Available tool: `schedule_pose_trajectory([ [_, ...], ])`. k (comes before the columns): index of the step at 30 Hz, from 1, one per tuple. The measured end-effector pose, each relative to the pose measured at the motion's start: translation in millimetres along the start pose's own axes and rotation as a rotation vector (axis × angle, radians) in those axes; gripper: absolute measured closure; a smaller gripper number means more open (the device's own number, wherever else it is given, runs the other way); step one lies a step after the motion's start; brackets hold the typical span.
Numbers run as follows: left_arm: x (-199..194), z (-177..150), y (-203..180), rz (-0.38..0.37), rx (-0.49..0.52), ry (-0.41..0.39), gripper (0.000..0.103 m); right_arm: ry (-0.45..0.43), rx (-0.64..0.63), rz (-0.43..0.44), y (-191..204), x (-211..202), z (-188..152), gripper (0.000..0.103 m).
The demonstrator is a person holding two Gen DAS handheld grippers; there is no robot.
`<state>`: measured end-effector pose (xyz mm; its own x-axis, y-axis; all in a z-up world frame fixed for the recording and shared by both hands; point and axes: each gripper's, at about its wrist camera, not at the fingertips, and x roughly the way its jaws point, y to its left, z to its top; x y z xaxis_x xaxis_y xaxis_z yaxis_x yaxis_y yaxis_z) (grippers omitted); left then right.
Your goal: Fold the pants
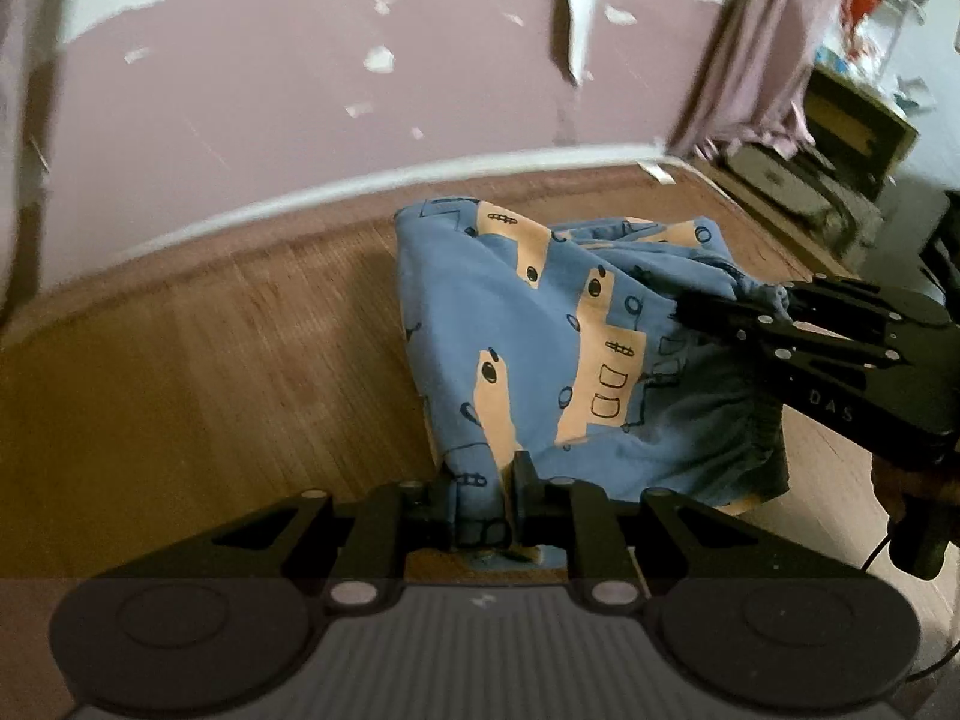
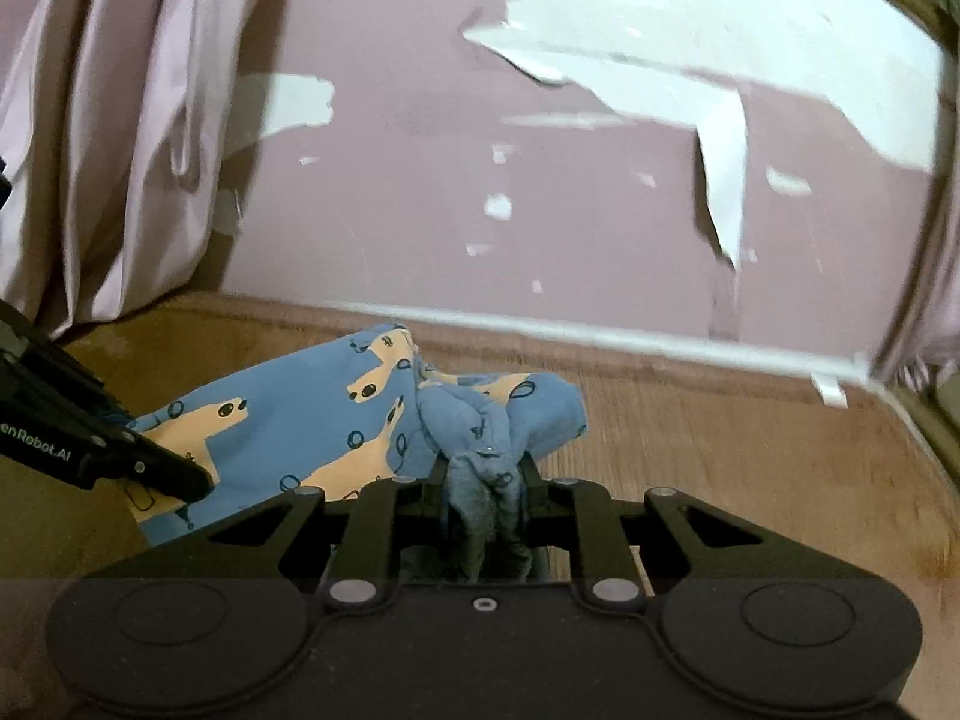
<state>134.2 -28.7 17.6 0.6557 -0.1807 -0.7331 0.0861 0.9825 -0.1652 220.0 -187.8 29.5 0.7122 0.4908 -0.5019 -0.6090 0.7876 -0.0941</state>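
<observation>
Peeling pink wall (image 1: pixel 300 90) with white patches runs behind the wooden floor (image 1: pixel 180 360), a white baseboard (image 1: pixel 360 186) marking where they meet. From my left wrist camera the left gripper (image 1: pixel 483 510) has its jaws clamped on a printed edge of the blue pants (image 1: pixel 510 330), the cloth pinched between the pads and rising away from them. My right gripper (image 1: pixel 720 312) comes in from the right side of that view, its fingers closed on the bunched waistband, which sags in gathers below it. From the right wrist camera I see the right gripper (image 2: pixel 483 504) squeezing a twisted wad of the blue fabric, and the pants (image 2: pixel 288 420) stretch off to the left toward the left gripper (image 2: pixel 180 480), which bites their far edge. The garment hangs slack between my two grips, crumpled at the top, its lower part near the floor. Bare wood lies open to the left in the left view and to the right in the right view. Pale curtains (image 2: pixel 108 120) hang at the left corner there, and low boxes (image 1: pixel 840 150) crowd the floor's far right corner in the left view.
</observation>
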Motion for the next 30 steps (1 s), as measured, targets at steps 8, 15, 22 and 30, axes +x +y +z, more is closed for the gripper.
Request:
schedule_pose_trajectory([
  [8, 9.0, 17.2, -1.9, 0.073, -0.054, -0.060, 0.085, -0.029, -0.073, 0.070, -7.4, 80.2, 32.4, 0.083],
  [15, 39.2, -10.2, 1.7, 0.093, -0.071, 0.011, 0.082, 0.123, -0.029, 0.107, -15.3, 142.5, 8.7, 0.074],
  [22, 31.2, -10.2, 6.0, 0.083, -0.091, -0.008, 0.046, 0.123, 0.055, 0.046, -27.9, 128.0, 4.2, 0.027],
  [30, -14.5, -3.7, -0.4, 0.086, -0.157, -0.128, 0.008, 0.018, 0.160, -0.046, -20.5, 55.6, 16.2, 0.001],
])
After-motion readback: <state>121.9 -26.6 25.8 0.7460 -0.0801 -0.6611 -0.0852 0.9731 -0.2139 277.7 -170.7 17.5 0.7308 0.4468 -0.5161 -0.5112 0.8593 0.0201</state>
